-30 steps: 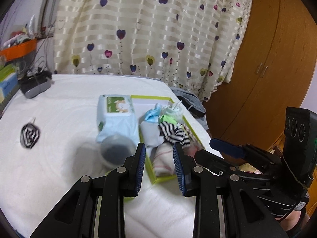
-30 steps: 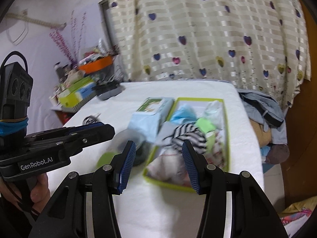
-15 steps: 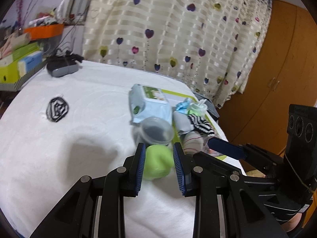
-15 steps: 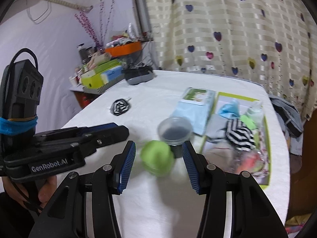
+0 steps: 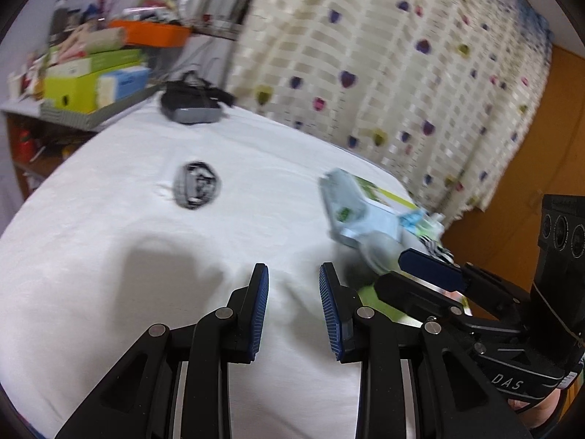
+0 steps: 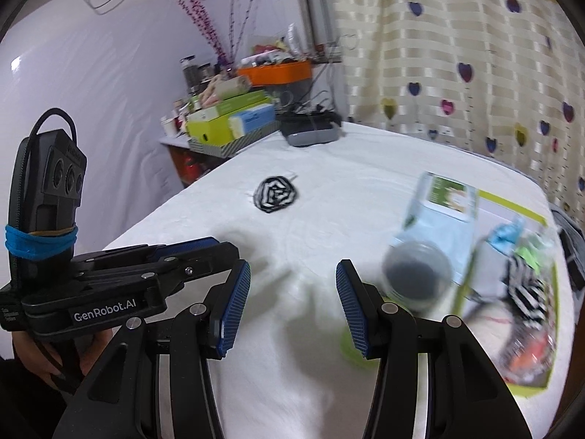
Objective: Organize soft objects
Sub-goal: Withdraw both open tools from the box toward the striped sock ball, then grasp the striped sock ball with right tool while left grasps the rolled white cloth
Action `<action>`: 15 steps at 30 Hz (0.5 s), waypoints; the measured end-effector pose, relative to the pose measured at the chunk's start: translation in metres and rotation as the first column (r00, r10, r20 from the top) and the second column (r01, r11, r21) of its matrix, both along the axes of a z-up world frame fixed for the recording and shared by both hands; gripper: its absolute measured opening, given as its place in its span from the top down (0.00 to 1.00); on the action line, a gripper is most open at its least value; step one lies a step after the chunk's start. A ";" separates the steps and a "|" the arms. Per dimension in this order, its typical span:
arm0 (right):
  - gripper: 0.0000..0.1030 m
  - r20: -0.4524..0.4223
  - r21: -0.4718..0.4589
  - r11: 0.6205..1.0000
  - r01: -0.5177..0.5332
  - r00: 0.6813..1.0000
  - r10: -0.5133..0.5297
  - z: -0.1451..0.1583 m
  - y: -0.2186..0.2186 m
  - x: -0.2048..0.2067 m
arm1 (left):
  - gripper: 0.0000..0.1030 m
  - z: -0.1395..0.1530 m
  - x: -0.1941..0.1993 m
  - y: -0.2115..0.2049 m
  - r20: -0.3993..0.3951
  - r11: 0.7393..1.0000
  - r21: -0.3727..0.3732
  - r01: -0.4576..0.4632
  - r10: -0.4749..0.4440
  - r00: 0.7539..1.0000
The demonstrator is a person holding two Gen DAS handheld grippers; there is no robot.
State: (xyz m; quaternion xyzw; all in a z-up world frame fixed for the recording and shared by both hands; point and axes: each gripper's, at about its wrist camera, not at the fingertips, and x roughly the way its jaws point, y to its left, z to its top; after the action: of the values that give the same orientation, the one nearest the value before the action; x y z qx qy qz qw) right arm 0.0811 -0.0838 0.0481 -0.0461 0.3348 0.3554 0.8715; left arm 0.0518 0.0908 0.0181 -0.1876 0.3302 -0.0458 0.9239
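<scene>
A rolled black-and-white striped sock (image 5: 196, 184) lies alone on the white bed, also in the right wrist view (image 6: 276, 194). A green-edged tray (image 6: 512, 206) at the right holds several soft items, among them a striped one (image 6: 526, 292). My left gripper (image 5: 293, 294) is open and empty, low over the sheet, well short of the sock. My right gripper (image 6: 293, 294) is open and empty beside it; its finger (image 5: 431, 267) shows at the left view's right. A green round object (image 6: 353, 347) lies partly hidden behind my right finger.
A wipes pack (image 6: 444, 206) and a clear cup with a dark inside (image 6: 416, 278) sit left of the tray. A dark headset (image 5: 190, 104) lies at the bed's far edge. A cluttered shelf with boxes (image 5: 91, 80) stands beyond; a curtain (image 5: 384, 55) and wooden wardrobe (image 5: 512, 183) behind.
Both grippers have swung left, away from the tray, cup and green object toward the striped sock. The sock now sits nearer the middle of both views. Both stay open and empty.
</scene>
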 end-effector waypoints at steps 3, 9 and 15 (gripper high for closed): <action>0.51 -0.005 -0.008 1.000 -0.025 1.000 0.024 -0.004 0.020 0.010 | 0.73 -0.001 0.003 0.022 0.001 0.999 0.002 -0.044 0.044 0.999; 0.51 -0.028 -0.003 0.998 -0.059 0.998 0.059 -0.013 0.059 0.037 | 0.73 -0.005 0.010 0.056 -0.006 0.995 0.022 -0.097 0.097 0.995; 0.51 -0.063 0.003 0.998 -0.070 0.996 0.070 -0.020 0.095 0.064 | 0.73 -0.008 0.024 0.086 -0.007 0.992 0.019 -0.126 0.126 0.992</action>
State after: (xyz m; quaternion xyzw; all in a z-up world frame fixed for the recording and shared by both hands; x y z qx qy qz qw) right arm 0.1454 0.0108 0.0283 -0.0463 0.3600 0.3871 0.8476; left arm 0.0758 0.1764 0.0099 -0.1997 0.3217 0.0164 0.9254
